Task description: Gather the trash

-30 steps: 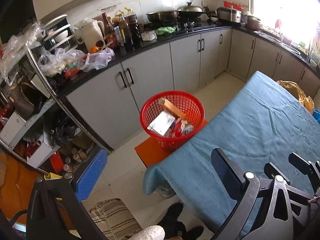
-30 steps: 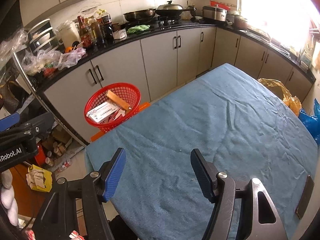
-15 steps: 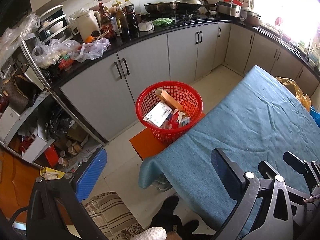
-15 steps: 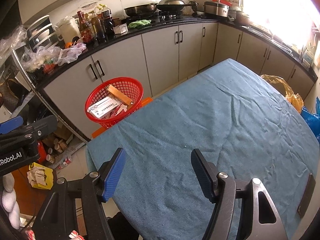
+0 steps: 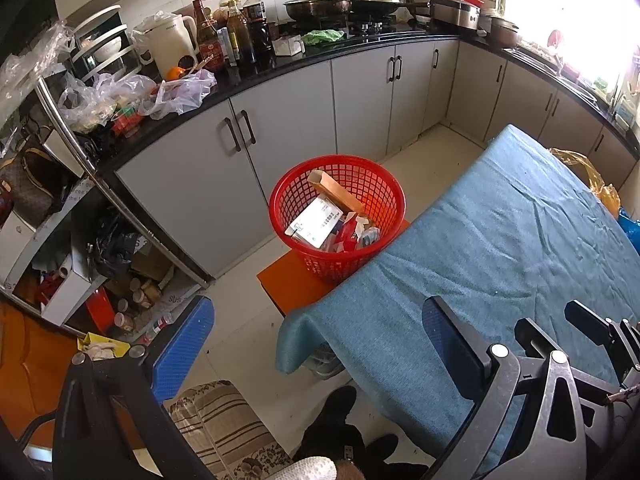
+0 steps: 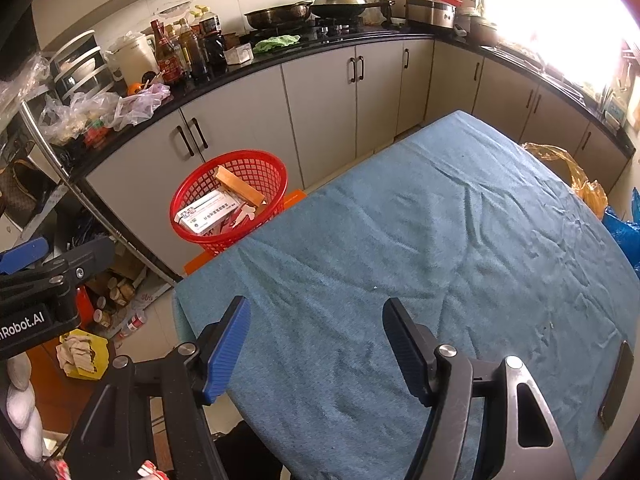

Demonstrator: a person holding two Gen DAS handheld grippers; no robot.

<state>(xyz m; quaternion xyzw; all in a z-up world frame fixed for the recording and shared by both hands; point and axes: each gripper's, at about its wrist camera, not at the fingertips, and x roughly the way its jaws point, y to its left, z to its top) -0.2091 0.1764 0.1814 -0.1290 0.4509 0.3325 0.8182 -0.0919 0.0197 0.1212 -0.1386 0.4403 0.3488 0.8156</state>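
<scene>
Kitchen w/ blue-cloth table (image 6: 440, 240); red basket (image 5: 336, 216) beside its corner holds the trash, boxes (image 6: 210, 212) inside; since a sec ago both views pulled back slightly; left gripper (image 5: 316, 344) and right gripper (image 6: 316, 344) spread, empty; collecting probably done.

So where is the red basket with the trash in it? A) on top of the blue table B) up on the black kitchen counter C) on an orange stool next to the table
C: the red plastic mesh basket stands on the orange stool beside the blue cloth-covered table, below the counter, with boxes and wrappers inside.
</scene>
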